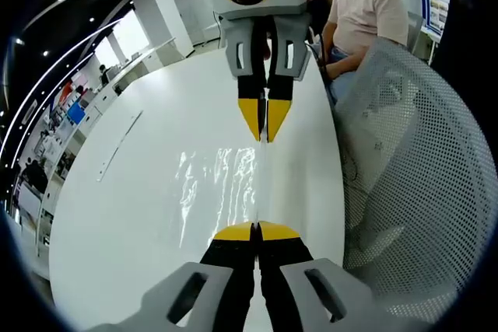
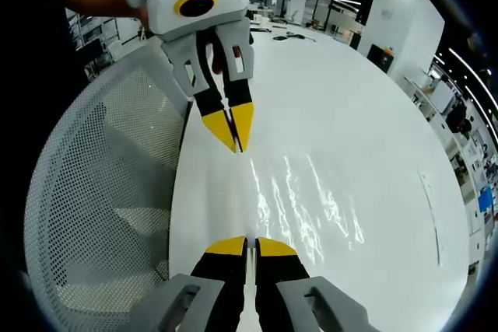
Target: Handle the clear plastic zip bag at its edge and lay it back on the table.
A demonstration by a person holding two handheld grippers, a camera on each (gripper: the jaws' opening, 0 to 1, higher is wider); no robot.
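Left gripper view: the left gripper (image 1: 255, 232) rises from 6 o'clock with its yellow-tipped jaws pressed together on the near edge of the clear plastic zip bag (image 1: 222, 188). The bag stretches away toward 12 o'clock, where the right gripper (image 1: 264, 131) points down with its jaws likewise closed on the far edge. The film hangs taut between the two, just above the white table (image 1: 117, 215); whether any part touches the surface cannot be told. A white mesh chair (image 1: 420, 192) stands at 3 o'clock, and a seated person (image 1: 362, 13) at 1 o'clock.

Right gripper view: the right gripper (image 2: 247, 245) at 6 o'clock is clamped on the bag edge; the left gripper (image 2: 235, 141) holds the opposite edge at 11 o'clock. The bag's glare runs toward 3 o'clock.

Handling: the bag is judged light, limp and slippery. Grip should stay on the stiffer edge strip. Lower both ends evenly to avoid folding.
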